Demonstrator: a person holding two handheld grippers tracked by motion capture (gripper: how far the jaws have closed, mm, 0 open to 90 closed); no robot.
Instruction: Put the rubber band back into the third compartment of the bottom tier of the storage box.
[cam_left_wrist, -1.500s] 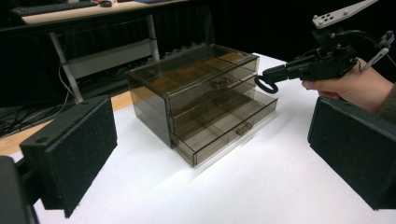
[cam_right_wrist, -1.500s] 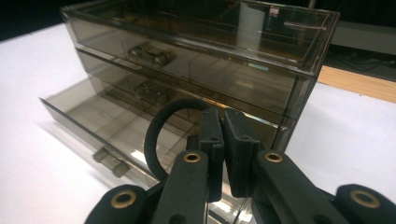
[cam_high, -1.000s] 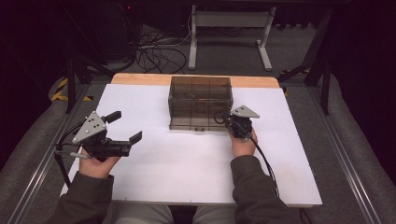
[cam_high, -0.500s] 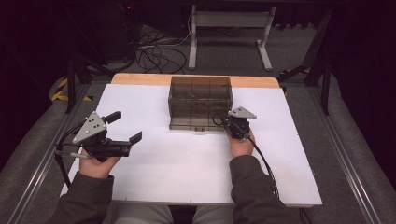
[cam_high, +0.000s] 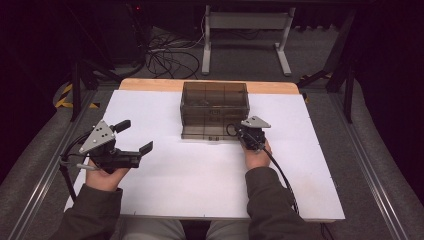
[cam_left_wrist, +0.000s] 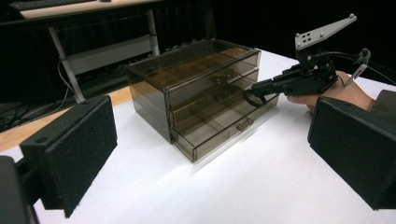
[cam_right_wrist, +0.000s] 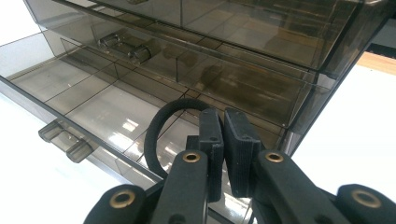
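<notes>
A smoky see-through drawer box (cam_high: 215, 102) (cam_left_wrist: 196, 84) stands at the table's far middle. Its bottom drawer (cam_high: 206, 134) (cam_left_wrist: 219, 135) (cam_right_wrist: 93, 102) is pulled out a little, and its divided compartments look bare. My right gripper (cam_high: 239, 131) (cam_left_wrist: 261, 88) (cam_right_wrist: 223, 126) is shut on a black elastic loop (cam_right_wrist: 156, 126) (cam_left_wrist: 250, 97), held just above the open drawer's right end. My left gripper (cam_high: 135, 136) (cam_left_wrist: 212, 149) hovers over the table's left side, open and holding nothing, pointing toward the box.
The white table top (cam_high: 200, 175) has a wooden strip (cam_high: 150, 84) along its far edge. Beyond the table are a metal stand (cam_high: 245, 30) and loose cables (cam_high: 165, 55) on the dark floor. A cable (cam_high: 282, 175) trails from the right gripper.
My right gripper with the loop has edged slightly left, closer over the open drawer. The left gripper has stayed put.
</notes>
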